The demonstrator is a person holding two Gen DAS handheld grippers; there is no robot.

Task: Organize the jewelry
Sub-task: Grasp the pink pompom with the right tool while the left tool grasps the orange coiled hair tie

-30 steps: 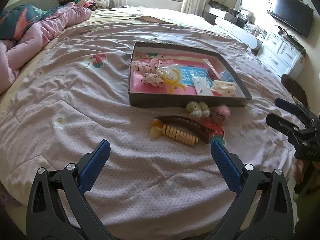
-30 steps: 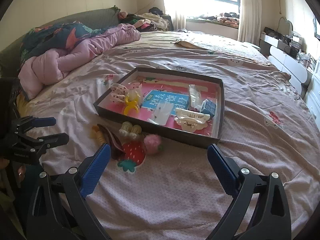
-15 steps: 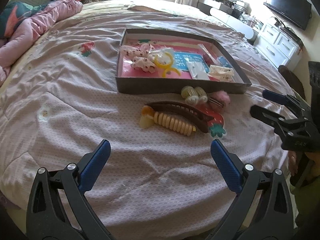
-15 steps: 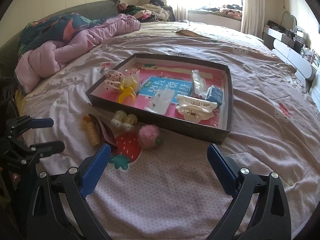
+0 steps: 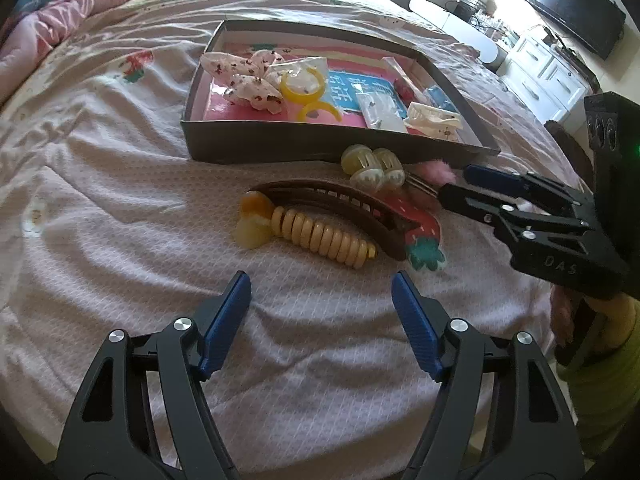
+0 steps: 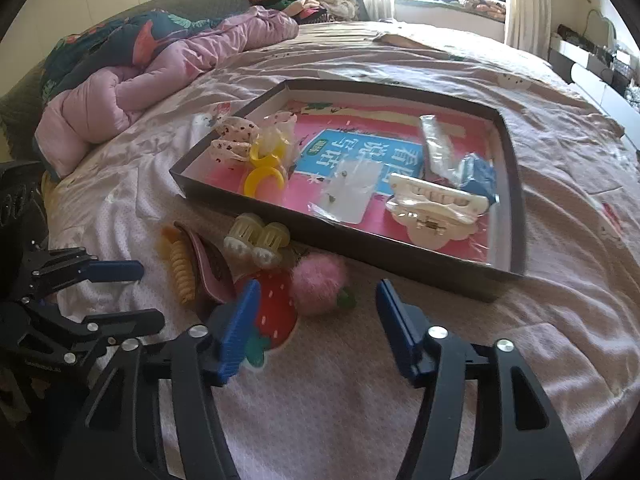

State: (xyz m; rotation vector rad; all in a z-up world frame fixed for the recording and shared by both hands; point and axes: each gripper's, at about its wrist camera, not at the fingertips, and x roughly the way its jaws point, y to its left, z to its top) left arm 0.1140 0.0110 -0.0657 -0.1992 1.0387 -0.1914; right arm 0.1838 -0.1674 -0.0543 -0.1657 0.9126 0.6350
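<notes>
Blue-padded claws, left (image 5: 321, 312) and right (image 6: 316, 320), have both come lower and just narrowed, nothing between | we near loose hair clips (image 5: 340, 220) on bed (image 5: 120, 200) beside tray (image 5: 320, 156); pickup starting.

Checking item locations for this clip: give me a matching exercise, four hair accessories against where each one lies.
Things:
1. white claw clip
2. yellow rings
3. pink pompom
4. brown clip

Places:
A. on the bedspread, between the right gripper's fingers
B. in the box, right side
C. on the bedspread, over the strawberry clip
D. in the box, left side

Pairs: 1-B, 2-D, 3-A, 4-C
</notes>
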